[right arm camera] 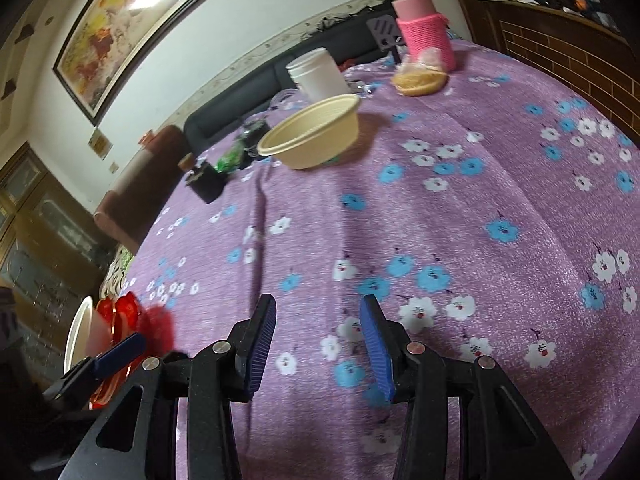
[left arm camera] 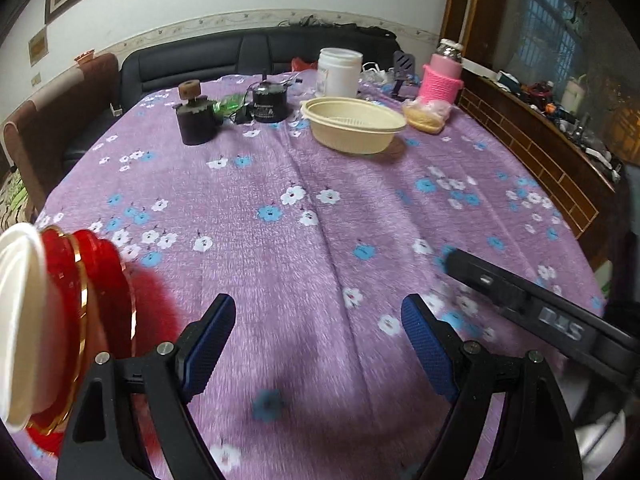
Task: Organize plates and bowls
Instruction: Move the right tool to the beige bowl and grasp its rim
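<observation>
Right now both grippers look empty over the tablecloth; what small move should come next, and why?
Probably swing the left gripper leftward toward the red and white stack beside it. Both grippers are open and hold nothing, that stack sits nearest at the table's edge, and the cream bowl lies far across the purple cloth.

White wall [right arm camera: 192, 52], framed painting [right arm camera: 132, 20], dark sofa [left arm camera: 248, 52], brown armchair [left arm camera: 52, 120], wooden brick-patterned cabinet [left arm camera: 532, 140], barred window [left arm camera: 548, 12]

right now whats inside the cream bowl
A matching ribbed strainer insert sits nested in the cream bowl; no food shows on it. Whatever lies beneath the insert is covered. The right wrist view shows only the bowl's outer wall and rim.
</observation>
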Demonstrator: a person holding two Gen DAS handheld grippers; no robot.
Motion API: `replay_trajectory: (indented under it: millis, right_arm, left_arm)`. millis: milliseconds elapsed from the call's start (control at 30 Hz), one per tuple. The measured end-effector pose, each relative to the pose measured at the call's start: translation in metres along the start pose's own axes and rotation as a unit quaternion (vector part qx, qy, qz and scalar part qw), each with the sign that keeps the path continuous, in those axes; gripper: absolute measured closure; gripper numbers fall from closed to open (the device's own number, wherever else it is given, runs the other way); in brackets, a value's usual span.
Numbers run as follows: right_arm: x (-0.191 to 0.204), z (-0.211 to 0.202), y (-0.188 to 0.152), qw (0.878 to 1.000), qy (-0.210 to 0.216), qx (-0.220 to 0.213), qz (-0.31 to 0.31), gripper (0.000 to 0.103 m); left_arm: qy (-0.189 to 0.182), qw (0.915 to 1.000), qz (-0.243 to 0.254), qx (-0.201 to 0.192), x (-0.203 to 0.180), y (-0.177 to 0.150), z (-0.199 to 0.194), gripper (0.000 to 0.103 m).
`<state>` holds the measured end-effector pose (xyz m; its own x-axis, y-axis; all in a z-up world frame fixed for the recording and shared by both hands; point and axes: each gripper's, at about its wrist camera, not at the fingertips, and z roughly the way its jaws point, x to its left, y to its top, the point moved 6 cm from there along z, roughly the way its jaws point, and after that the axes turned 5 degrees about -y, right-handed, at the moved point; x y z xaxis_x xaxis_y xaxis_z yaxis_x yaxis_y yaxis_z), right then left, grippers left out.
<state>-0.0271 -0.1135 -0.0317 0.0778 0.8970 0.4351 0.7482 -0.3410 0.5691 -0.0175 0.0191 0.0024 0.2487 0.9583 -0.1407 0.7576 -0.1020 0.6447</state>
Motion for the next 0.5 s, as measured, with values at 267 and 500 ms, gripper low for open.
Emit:
replay_trajectory:
  millis: [267,500]
  right_arm:
    - [-0.022,0.024,0.000,0.999,-0.040,-0.010,0.012,0.056]
    - [-0.027,0.027,0.003,0.999,-0.032,-0.017,0.019,0.052]
  left_arm:
    - [0.026,0.9991,-0.030,0.012,0.029,-0.003,0.042,0.019]
    - [0.030,0.9987,-0.033,0.022,0.033,-0.008,0.053,0.018]
